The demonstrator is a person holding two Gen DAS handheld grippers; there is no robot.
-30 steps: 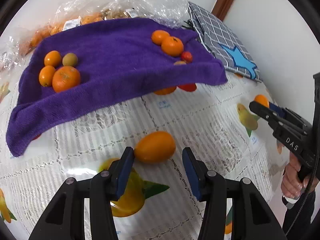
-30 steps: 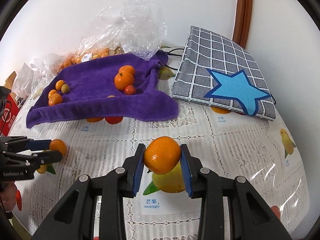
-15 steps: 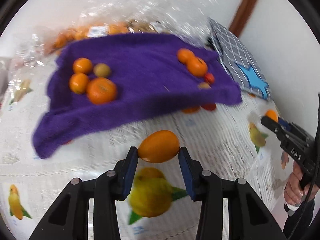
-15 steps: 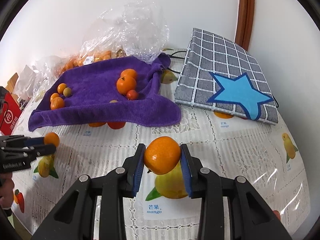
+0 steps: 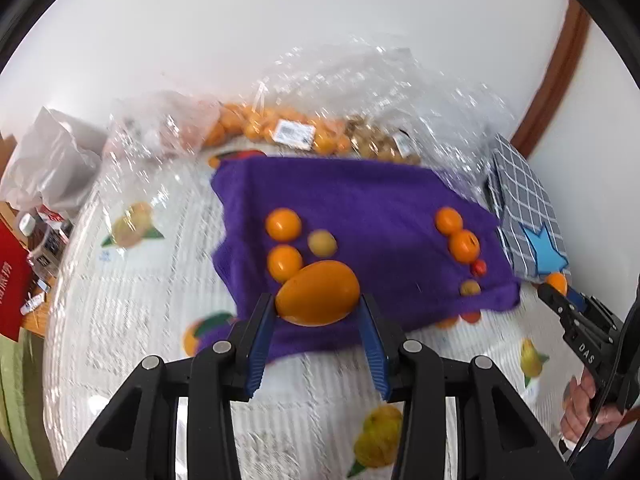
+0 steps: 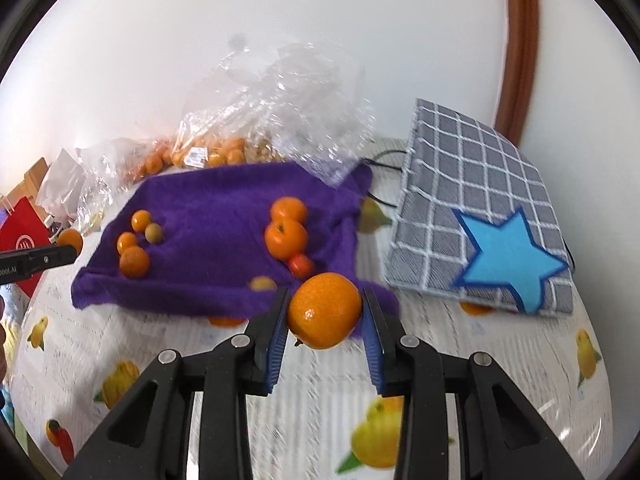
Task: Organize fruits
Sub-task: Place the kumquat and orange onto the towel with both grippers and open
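Note:
My left gripper (image 5: 317,314) is shut on an oval orange fruit (image 5: 317,293) and holds it above the near edge of the purple towel (image 5: 360,196). My right gripper (image 6: 325,318) is shut on a round mandarin (image 6: 325,310) above the towel's near right corner (image 6: 224,196). The towel holds a left group of small oranges (image 5: 284,224) with a pale round fruit (image 5: 322,242), and a right group of mandarins (image 5: 464,245) with a small red fruit (image 5: 478,267). The right gripper also shows at the right of the left wrist view (image 5: 560,296).
Clear plastic bags of fruit (image 5: 304,128) lie behind the towel by the wall. A grey checked bag with a blue star (image 6: 480,224) lies to the right. A red box (image 6: 24,240) and white bags (image 5: 48,160) sit at the left. A fruit-print tablecloth (image 6: 480,360) covers the table.
Both grippers rose and moved forward toward the towel with their fruit. The left gripper closed on the oval fruit and lifted it off the tablecloth.

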